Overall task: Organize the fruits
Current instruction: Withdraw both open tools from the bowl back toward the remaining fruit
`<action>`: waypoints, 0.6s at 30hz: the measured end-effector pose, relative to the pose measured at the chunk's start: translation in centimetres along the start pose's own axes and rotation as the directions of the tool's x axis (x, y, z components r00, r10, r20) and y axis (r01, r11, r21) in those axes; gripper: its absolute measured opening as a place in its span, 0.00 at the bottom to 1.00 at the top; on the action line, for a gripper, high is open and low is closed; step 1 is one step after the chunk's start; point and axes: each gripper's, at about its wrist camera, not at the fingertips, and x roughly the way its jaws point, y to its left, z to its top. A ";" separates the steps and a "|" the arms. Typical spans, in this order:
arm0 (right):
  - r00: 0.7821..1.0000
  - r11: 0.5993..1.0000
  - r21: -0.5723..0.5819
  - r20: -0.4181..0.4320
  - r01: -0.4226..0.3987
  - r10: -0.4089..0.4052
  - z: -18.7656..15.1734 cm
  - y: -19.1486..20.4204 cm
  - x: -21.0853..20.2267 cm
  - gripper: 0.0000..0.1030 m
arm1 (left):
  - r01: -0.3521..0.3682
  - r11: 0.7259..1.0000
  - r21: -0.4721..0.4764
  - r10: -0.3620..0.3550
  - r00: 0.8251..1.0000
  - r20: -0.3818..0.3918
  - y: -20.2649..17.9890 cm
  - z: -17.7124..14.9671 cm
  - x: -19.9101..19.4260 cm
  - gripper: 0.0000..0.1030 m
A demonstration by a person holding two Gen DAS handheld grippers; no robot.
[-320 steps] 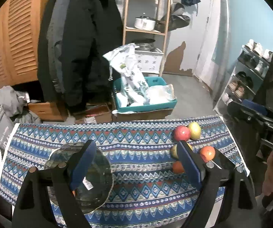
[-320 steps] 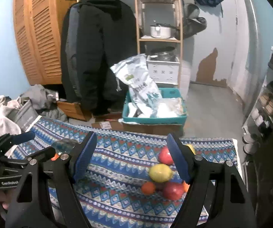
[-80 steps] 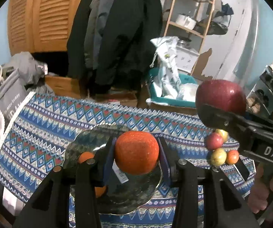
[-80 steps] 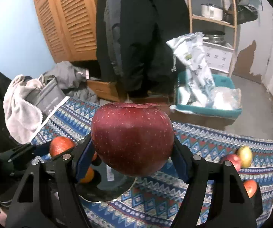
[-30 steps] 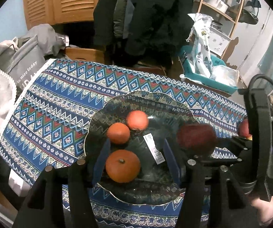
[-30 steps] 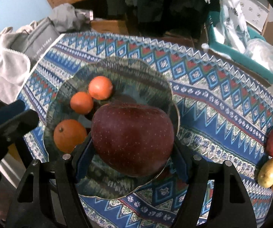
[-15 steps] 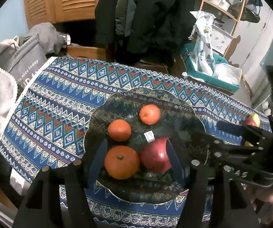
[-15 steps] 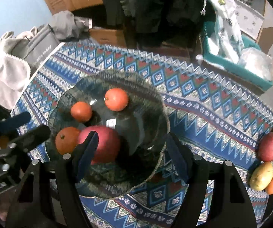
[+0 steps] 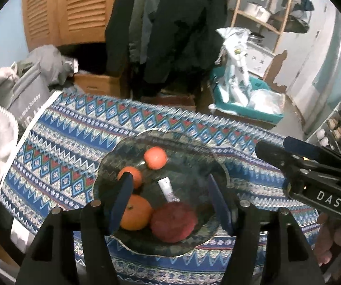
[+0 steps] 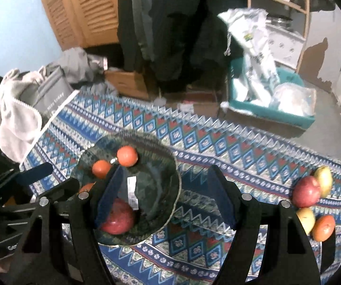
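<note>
Glass plate [image 9: 218, 166] on the patterned bench cloth [image 9: 75, 128] held one red apple [image 9: 173, 222] and three oranges, the largest [image 9: 136, 212] touching the apple. Left claw [image 9: 170, 199] hung spread and empty over the plate. Right claw [image 10: 165, 197] was likewise spread, empty. Four loose fruits [image 10: 305, 191] lay clustered at the cloth's right end.

tablecloth [image 9: 80, 128]: blue, white and red zigzag and diamond bands
glass plate [image 9: 194, 152]: dark, see-through, pale scalloped edge
apple [image 9: 173, 222]: deep red, faint speckles
oranges [image 9: 136, 212]: orange
loose fruit [image 10: 305, 194]: red, yellow, orange
gripper pads [image 9: 122, 198]: dark blue
crate [image 10: 296, 116]: teal
</note>
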 end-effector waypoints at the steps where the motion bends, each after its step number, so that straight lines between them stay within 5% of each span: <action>1: 1.000 1.000 0.004 0.010 0.004 -0.004 0.1 -0.3 -0.5 0.73 | 0.004 1.000 0.005 -0.004 1.000 0.007 -0.5 0.1 -0.3 0.68; 18: 0.980 0.993 0.085 0.176 0.082 -0.096 0.2 -5.5 -10.4 0.73 | 0.095 0.991 0.092 -0.104 0.989 0.101 -6.8 1.9 -5.4 0.78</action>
